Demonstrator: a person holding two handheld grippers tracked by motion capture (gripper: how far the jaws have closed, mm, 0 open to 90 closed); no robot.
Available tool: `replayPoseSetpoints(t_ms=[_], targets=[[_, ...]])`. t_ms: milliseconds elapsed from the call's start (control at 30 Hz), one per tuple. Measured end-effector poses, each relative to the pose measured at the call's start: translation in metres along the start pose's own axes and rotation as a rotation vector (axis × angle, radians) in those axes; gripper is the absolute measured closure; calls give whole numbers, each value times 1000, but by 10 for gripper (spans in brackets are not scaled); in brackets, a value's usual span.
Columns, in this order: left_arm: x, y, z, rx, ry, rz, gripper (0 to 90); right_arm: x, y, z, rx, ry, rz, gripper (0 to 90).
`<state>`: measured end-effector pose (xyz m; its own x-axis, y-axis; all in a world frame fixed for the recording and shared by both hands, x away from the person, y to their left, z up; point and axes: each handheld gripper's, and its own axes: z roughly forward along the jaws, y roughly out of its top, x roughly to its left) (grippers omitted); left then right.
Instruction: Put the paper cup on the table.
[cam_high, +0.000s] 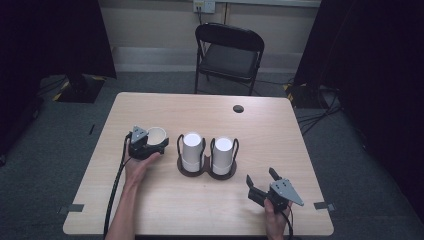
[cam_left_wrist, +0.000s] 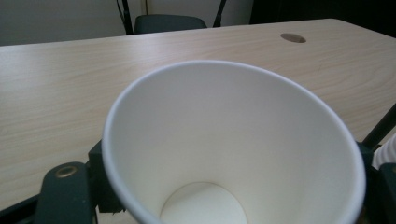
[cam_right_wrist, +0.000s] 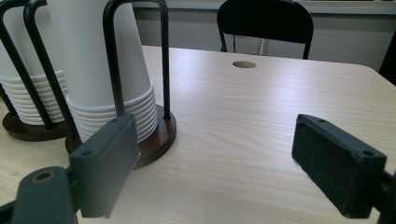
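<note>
Paper cup, white, single, tapered (cam_high: 155, 135): clamped in the left gripper (cam_high: 145, 144) at about 9 o'clock from the cup rack, over the left half of the counter (cam_high: 150, 205). Mouth tipped toward the far edge. In the left gripper view the cup's open mouth (cam_left_wrist: 233, 140) faces the camera, round base visible inside, dark jaws pressing its wall on both sides. Cannot tell if the cup touches the counter.

Nearest the person: right gripper (cam_high: 264, 186) at roughly 5 o'clock from the rack, close to the near edge, grey three-cornered plate on top. Jaws wide apart, nothing between them; in the right gripper view only bare wood shows between the two black pads (cam_right_wrist: 338, 163).

Middle: dark brown twin-ring wooden cup rack with black wire hoops (cam_high: 207, 170), near the counter's centre. Two stacks of white paper cups stand in it upside down, left stack (cam_high: 191, 150) and right stack (cam_high: 222, 154), touching the hoops. In the right gripper view the nearer stack (cam_right_wrist: 107, 70) shows layered rims at its base, at 10 o'clock from the open jaws.

Farther: round cable hole (cam_high: 238, 108) in the light wooden counter, toward 12 o'clock from the rack.

Farthest: black folding metal chair (cam_high: 227, 55) beyond the far edge, on grey carpet.
</note>
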<state>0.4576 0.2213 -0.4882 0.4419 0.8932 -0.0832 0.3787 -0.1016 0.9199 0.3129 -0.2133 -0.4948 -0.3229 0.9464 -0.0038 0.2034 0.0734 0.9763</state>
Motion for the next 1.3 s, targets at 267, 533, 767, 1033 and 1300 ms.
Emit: replayPoseSetpoints(t_ms=[267,533,767,1033,1300], targets=[[4,-2,-3,17,-3,-20,153,0,0,1,6,-1,-2,140],[-2,-8,-3,42,-18,4,157,0,0,1,4,-6,4,140],[-3,-12,-9,50,2,-20,158,-1,0,1,5,-3,6,140],[-7,-16,-20,52,18,0,156,-1,0,0,-4,-8,10,140],[-13,-21,-36,46,57,-16,157,-1,0,-1,-9,-10,14,140]])
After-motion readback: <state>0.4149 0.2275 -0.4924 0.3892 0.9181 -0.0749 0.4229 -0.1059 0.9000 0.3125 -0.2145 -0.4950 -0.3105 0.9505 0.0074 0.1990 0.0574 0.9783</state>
